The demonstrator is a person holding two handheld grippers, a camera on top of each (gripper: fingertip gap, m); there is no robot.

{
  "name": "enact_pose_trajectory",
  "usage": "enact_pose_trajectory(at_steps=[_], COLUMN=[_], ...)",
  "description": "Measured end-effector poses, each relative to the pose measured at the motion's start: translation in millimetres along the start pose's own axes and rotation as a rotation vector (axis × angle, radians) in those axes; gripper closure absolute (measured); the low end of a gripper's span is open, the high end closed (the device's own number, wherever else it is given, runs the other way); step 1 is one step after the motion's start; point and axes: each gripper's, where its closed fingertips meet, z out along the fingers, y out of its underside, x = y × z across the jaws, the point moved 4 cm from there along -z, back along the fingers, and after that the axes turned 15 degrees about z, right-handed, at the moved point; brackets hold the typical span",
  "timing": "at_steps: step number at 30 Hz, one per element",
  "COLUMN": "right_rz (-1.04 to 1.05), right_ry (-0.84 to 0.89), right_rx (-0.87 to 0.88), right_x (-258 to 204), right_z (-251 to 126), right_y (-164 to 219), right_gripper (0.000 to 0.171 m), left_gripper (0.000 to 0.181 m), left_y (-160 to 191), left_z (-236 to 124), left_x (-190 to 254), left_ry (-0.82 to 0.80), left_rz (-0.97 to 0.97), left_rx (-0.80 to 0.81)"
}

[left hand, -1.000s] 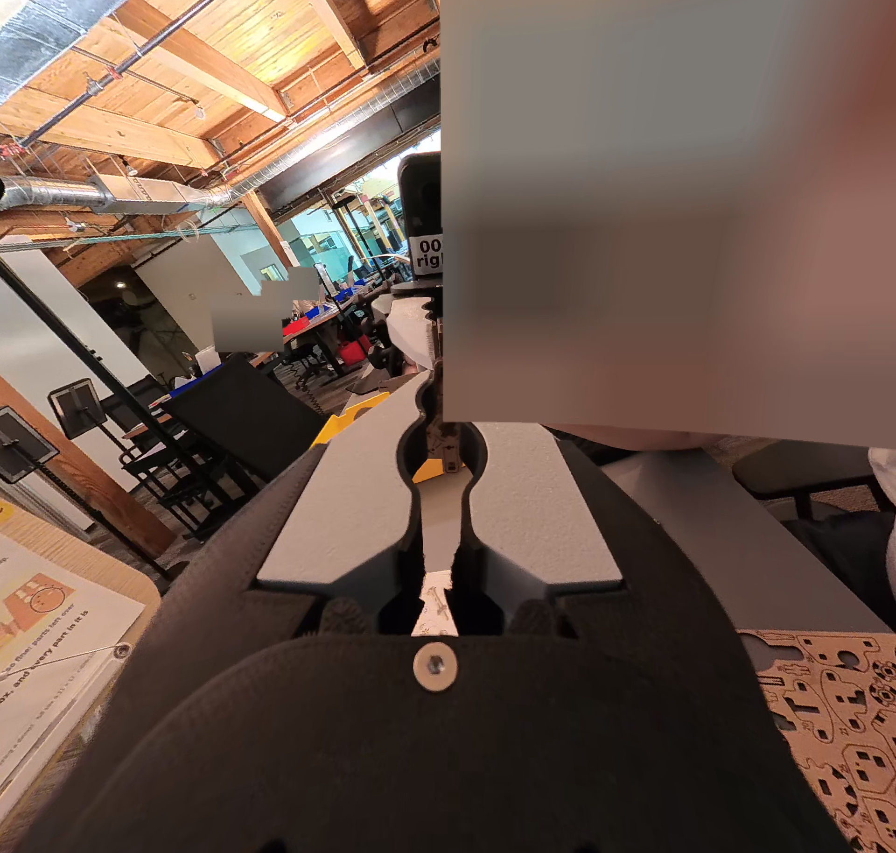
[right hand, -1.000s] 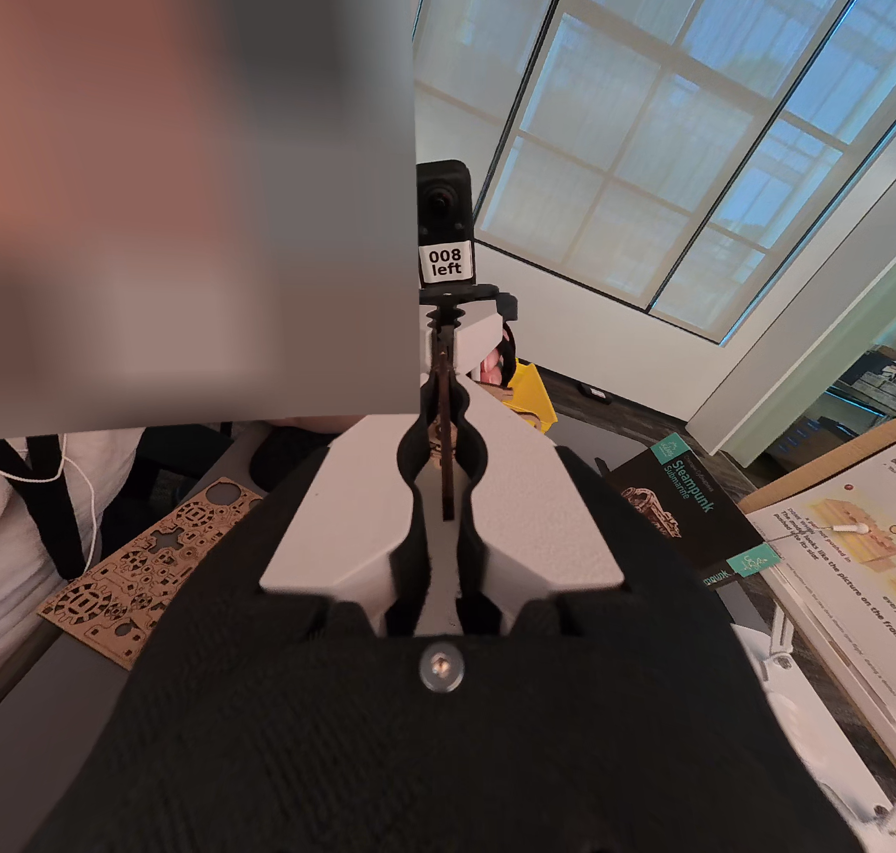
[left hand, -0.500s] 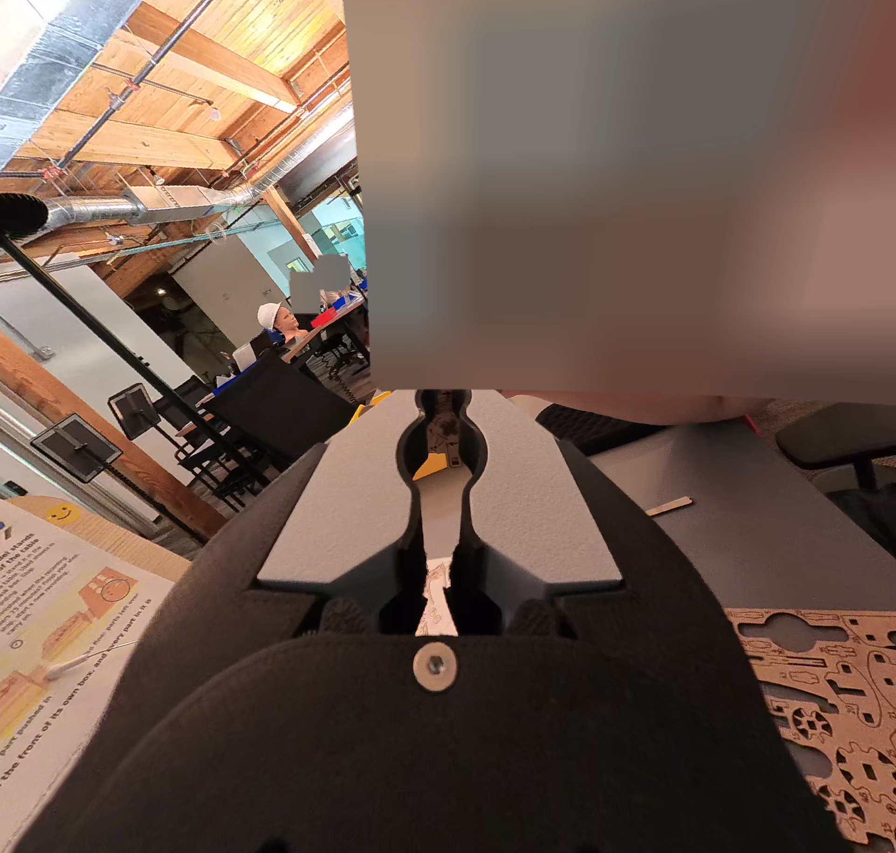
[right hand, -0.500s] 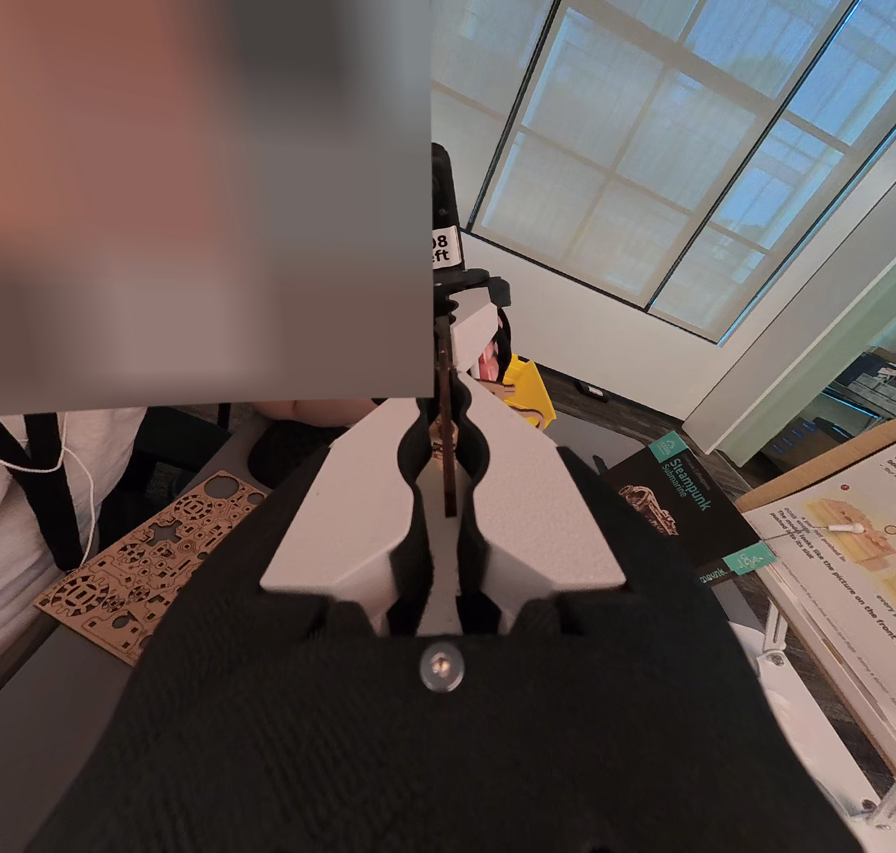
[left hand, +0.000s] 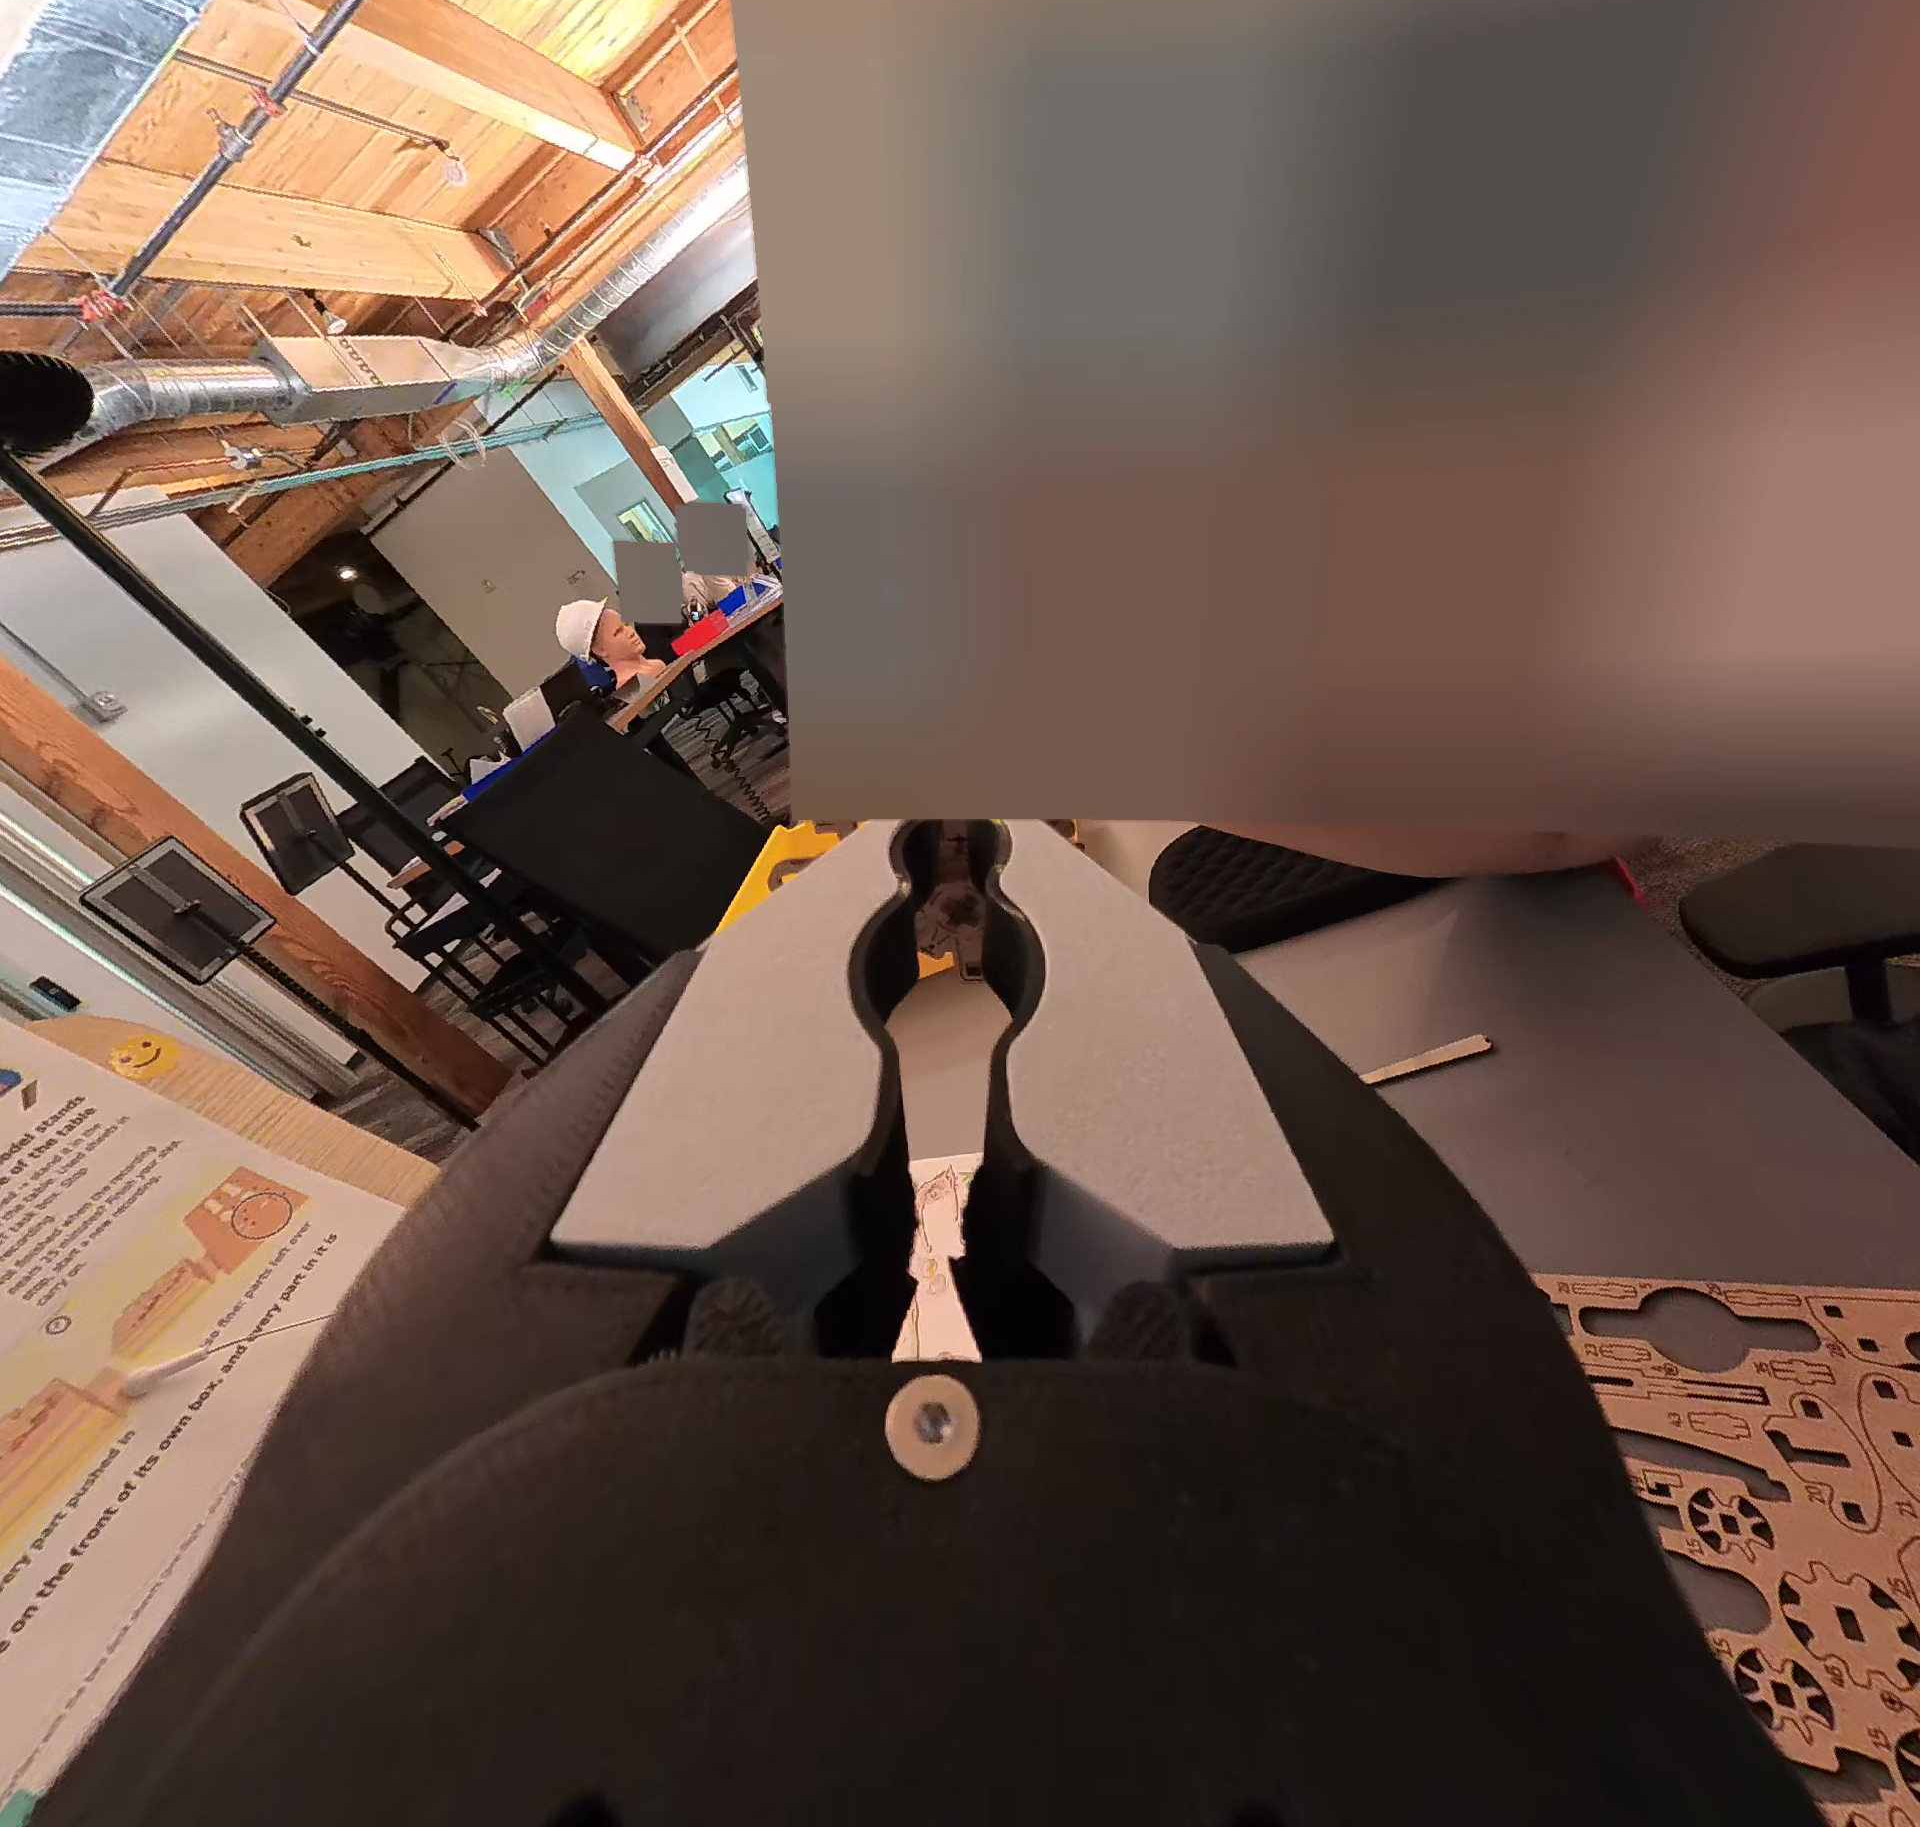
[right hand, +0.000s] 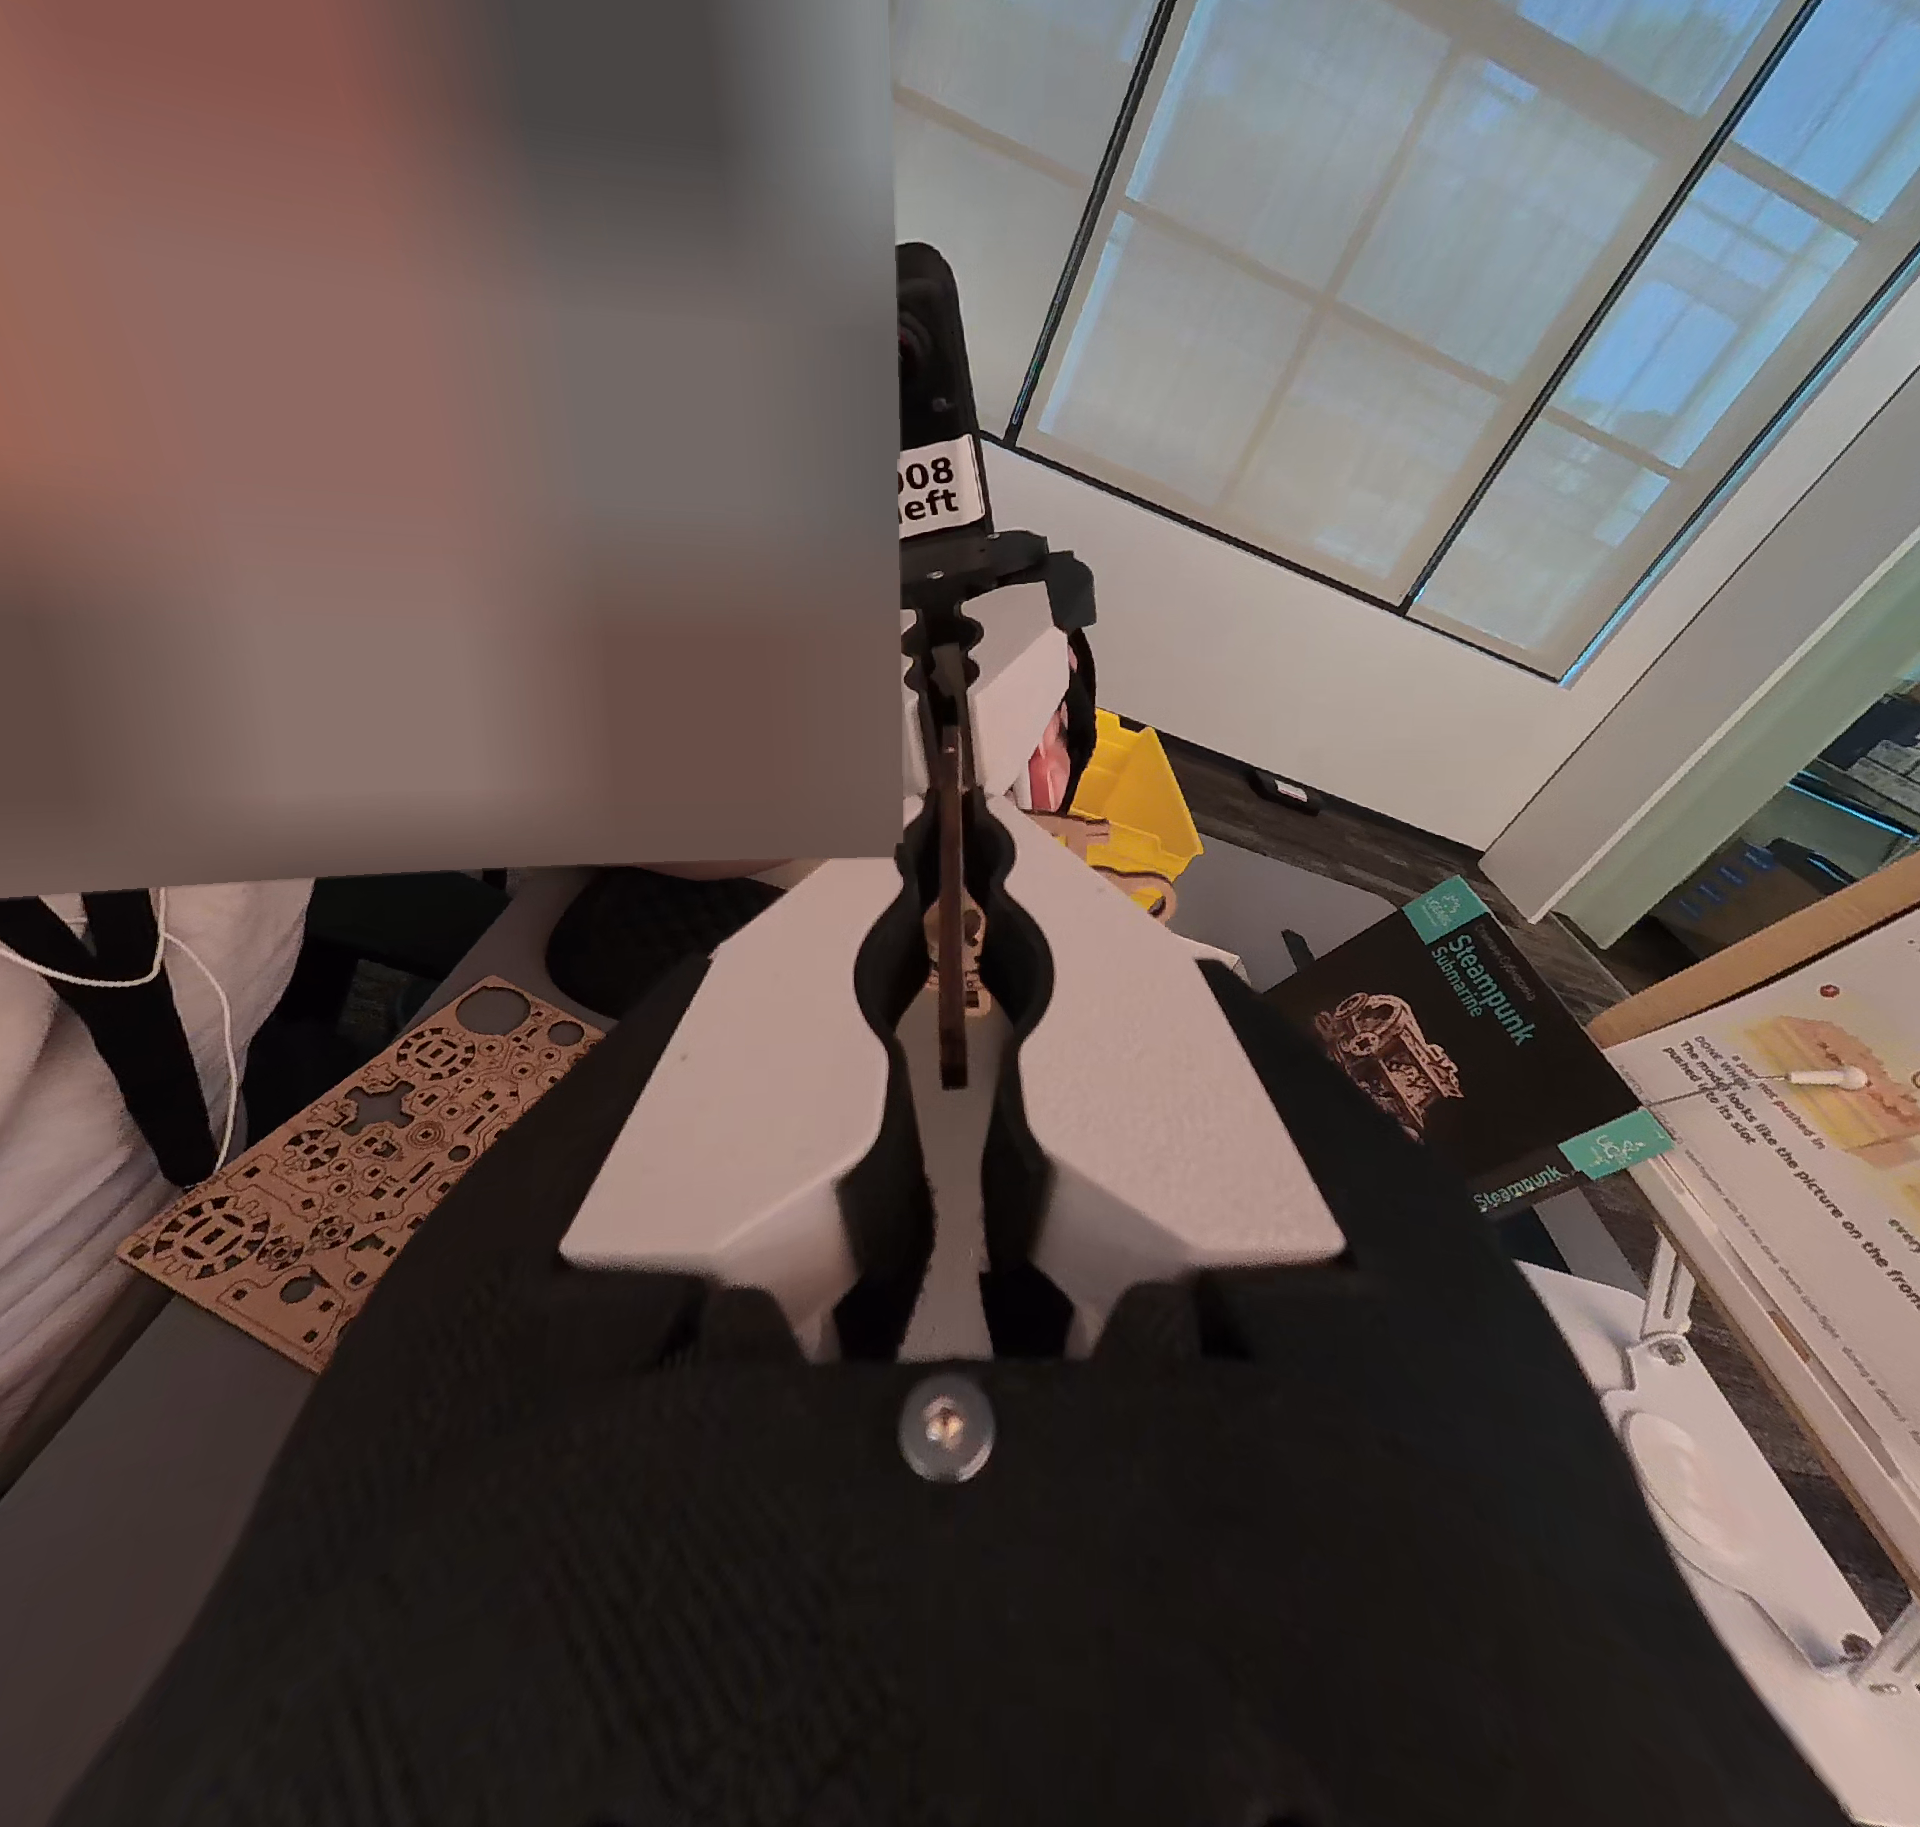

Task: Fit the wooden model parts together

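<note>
In the right wrist view my right gripper (right hand: 951, 832) is shut on a thin flat wooden part (right hand: 951, 998), seen edge-on and upright between the fingers. A paler wooden piece (right hand: 968, 936) sits against it. The left gripper (right hand: 940, 665) faces it tip to tip just beyond, and the same dark part reaches into its jaws. In the left wrist view my left gripper (left hand: 951, 832) is shut on a small dark wooden part (left hand: 951, 910) at its tips. A blurred patch hides the right gripper there. Both are held above the grey table (left hand: 1558, 1154).
Laser-cut wooden sheets lie on the table (left hand: 1766, 1465) (right hand: 343, 1154). A small wooden stick (left hand: 1429, 1058) lies beyond. A black kit box (right hand: 1455, 1029), an instruction sheet (right hand: 1818, 1154) (left hand: 125, 1310) and a yellow bin (right hand: 1132, 801) are on the far side. A person sits close by. Only a small space, under 4 cm, lies between the two pairs of fingers.
Both grippers stay shut and tip to tip. The left wrist view has swung, so the right gripper is now behind the blurred patch. The left gripper has shifted slightly in the right view.
</note>
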Motion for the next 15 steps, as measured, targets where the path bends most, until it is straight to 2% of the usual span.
enact_pose_trajectory(at_steps=[15], right_rz=[-0.002], right_ry=[0.052], right_rx=[-0.052], right_x=[5.0], right_z=[-3.0], right_y=[-0.8], right_gripper=[0.170], left_gripper=[0.181], left_y=[3.3], left_z=[2.2], left_x=[-2.2], left_ry=[-0.015], left_rz=[0.000], left_rx=[-0.017])
